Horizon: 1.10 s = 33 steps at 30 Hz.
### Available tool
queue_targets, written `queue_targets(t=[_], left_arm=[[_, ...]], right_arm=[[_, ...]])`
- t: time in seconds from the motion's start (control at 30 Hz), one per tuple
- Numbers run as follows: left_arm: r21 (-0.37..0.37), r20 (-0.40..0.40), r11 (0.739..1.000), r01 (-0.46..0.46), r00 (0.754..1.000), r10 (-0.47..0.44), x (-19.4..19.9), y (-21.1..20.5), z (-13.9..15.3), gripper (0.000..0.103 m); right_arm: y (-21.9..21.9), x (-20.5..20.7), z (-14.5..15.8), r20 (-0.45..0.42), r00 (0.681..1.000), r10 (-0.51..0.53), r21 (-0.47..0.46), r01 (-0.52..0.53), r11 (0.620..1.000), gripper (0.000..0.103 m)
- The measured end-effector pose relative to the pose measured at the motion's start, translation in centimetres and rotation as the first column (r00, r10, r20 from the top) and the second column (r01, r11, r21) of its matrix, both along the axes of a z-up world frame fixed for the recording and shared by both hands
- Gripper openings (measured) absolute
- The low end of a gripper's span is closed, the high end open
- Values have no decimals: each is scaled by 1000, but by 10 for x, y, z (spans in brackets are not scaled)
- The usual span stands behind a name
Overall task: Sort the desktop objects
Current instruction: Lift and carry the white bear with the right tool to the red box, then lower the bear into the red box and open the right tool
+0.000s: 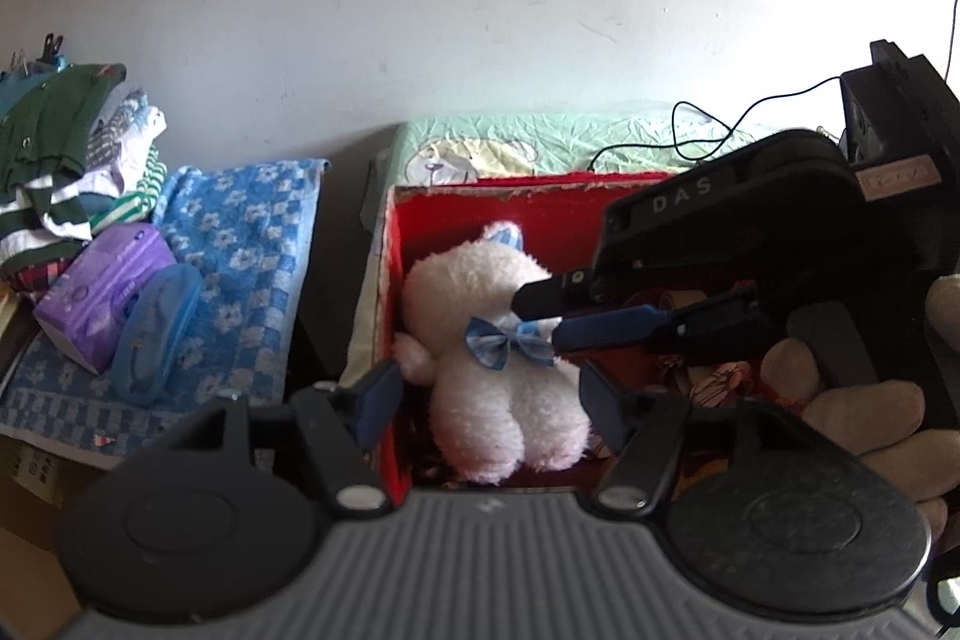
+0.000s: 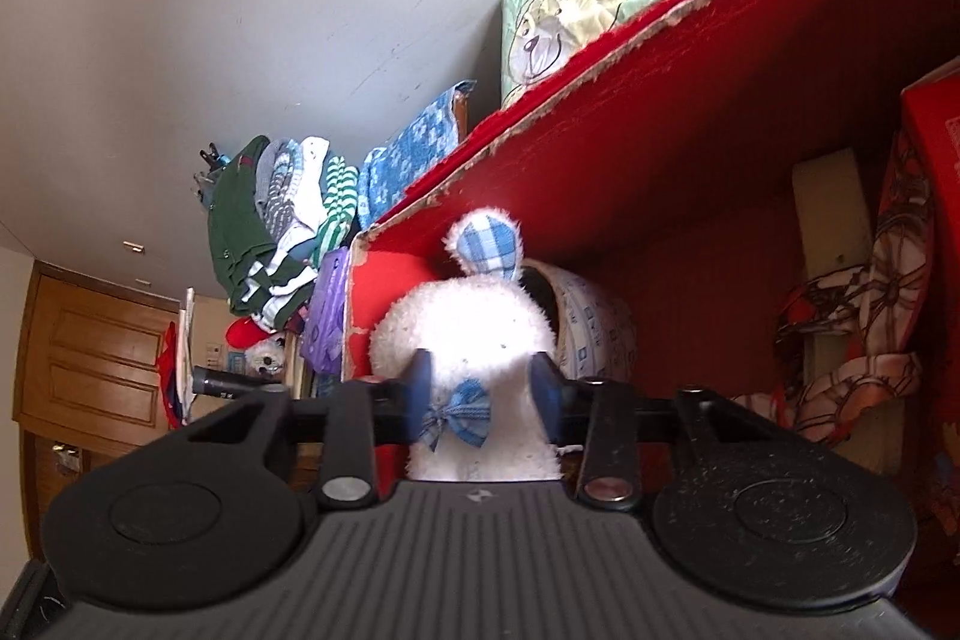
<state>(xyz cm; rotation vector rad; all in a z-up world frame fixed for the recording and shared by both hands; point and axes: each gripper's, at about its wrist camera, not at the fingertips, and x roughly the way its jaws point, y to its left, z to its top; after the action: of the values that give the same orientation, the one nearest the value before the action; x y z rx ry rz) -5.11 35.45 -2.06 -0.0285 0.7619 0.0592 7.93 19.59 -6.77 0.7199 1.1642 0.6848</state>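
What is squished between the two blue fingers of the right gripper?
The white teddy with the blue checked bow. The right gripper pinches its neck inside the red box; the right wrist view shows it best.

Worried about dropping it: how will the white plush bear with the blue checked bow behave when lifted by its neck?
The white plush bear likely squashes under the right tongs. It looks light. Its body probably dangles limply.

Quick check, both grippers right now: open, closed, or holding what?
Left gripper: open around the white plush toy, pads not pressing it.
Right gripper: closed on the plush toy at its neck.
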Motion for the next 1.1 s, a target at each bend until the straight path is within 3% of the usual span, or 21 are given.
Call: queue_targets(t=[0.2,0.4,0.67,0.8,1.1], left_arm=[[34,-11,999,-16,1000,16,5,-5,0,68],[53,-16,998,-32,999,33,9,-8,2,69],[150,-37,986,-74,996,80,12,-25,12,74],[165,-36,984,-64,997,71,9,-36,19,74],[180,-59,982,-53,996,65,10,-69,29,78]], right_arm=[[14,-4,1,-10,999,38,-23,-38,999,32],[1,-10,20,58,998,30,-27,-29,999,37],[-24,-29,43,166,986,-18,-70,30,997,44],[-41,-43,52,242,969,-49,-128,82,988,46],[-86,-66,62,295,947,-128,-126,172,977,46]])
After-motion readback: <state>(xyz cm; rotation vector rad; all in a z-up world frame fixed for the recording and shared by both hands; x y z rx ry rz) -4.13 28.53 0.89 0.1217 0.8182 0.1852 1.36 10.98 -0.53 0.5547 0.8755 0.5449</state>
